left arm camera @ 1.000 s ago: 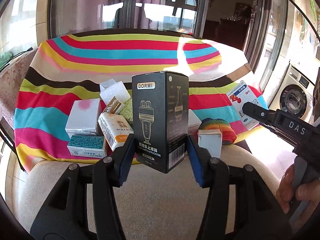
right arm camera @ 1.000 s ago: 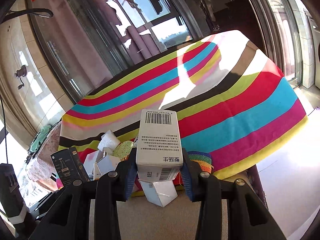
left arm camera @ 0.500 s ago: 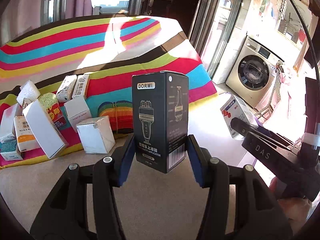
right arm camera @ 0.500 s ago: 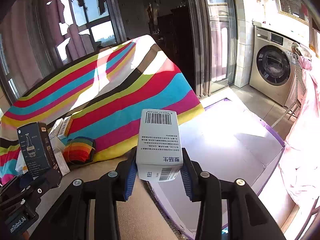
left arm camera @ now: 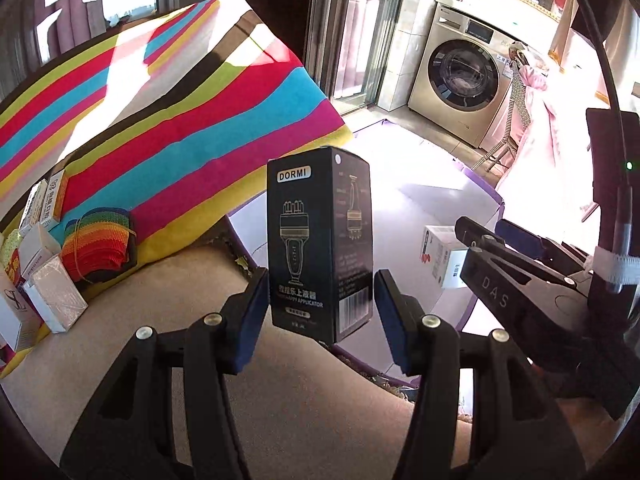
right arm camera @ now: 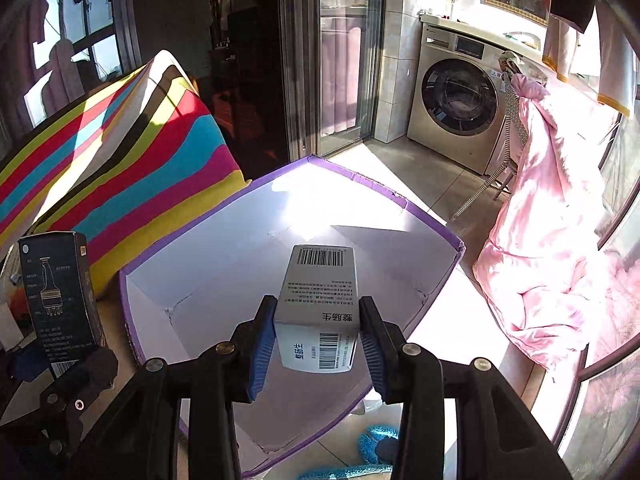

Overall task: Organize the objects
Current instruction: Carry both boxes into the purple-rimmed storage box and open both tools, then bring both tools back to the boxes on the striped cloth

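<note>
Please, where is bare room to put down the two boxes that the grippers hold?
The white floor of the purple-edged carton looks bare from wall to wall, beneath the white box. The black box hangs by its near rim. Small boxes crowd the striped cloth's foot.

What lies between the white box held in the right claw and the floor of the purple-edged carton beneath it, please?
Nothing: in the right wrist view the white box, clamped in the right claw, hangs over a bare white stretch of the purple-edged carton.

Our left gripper [left arm camera: 320,312] and right gripper [right arm camera: 318,340] were black plastic with blue pads, silver screws, "DAS" lettering.
</note>
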{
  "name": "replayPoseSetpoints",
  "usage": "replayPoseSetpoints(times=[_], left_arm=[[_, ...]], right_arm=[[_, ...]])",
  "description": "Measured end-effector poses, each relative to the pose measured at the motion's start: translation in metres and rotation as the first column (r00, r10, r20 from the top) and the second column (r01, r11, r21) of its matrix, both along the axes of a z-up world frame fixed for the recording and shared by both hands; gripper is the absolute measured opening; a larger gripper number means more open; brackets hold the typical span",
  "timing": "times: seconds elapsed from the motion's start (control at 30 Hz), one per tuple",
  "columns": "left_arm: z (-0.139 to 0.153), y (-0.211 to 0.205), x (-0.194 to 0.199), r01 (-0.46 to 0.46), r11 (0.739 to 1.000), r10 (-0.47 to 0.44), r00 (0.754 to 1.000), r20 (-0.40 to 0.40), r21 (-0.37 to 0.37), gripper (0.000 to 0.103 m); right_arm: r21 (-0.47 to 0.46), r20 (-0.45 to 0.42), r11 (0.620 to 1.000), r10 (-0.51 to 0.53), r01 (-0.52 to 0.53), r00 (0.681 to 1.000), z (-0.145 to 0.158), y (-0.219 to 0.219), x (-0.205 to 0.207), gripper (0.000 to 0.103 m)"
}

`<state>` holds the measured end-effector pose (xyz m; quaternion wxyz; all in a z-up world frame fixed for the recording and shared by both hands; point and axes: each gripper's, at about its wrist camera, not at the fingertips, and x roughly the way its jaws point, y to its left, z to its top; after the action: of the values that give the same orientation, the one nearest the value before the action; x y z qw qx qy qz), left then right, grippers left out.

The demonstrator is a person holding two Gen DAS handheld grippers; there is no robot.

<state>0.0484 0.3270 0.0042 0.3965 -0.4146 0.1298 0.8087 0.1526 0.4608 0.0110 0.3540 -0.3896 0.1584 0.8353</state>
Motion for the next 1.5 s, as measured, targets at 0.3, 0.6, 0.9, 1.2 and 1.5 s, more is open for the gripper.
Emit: replayPoseSetpoints(times=[0.3,0.6,0.9,1.2,1.5], left_arm=[[-0.004,-0.002,-0.004,-0.041,0.999,0.041,0.999,0.000,-0.027,0.081],[0.002,-0.052,-0.019,-0.210,0.977,0.210,0.978,-0.017,-0.045,0.085],[0.007,-0.104,-0.034,-0.340,0.939,0.339,0.941,-0.021,-0.047,0.085],[0.009,-0.142,-0.040,-0.411,0.910,0.410,0.912,-0.026,-0.048,0.085],[0.008,-0.170,-0.044,-0.461,0.886,0.460,0.888,-0.019,-0.051,0.085]], right_arm=[[-0.034,0.007,0.999,-0.025,0.025,1.000,-0.009,0.009,0.005,0.063],[-0.060,-0.053,0.997,0.036,-0.039,0.998,0.006,-0.012,-0.004,0.070],[-0.045,-0.086,0.972,0.226,-0.230,0.970,0.020,-0.071,-0.036,0.076],[-0.043,-0.083,0.949,0.308,-0.312,0.948,0.022,-0.104,-0.054,0.079],[-0.050,-0.102,0.930,0.357,-0.363,0.929,0.026,-0.127,-0.065,0.083]])
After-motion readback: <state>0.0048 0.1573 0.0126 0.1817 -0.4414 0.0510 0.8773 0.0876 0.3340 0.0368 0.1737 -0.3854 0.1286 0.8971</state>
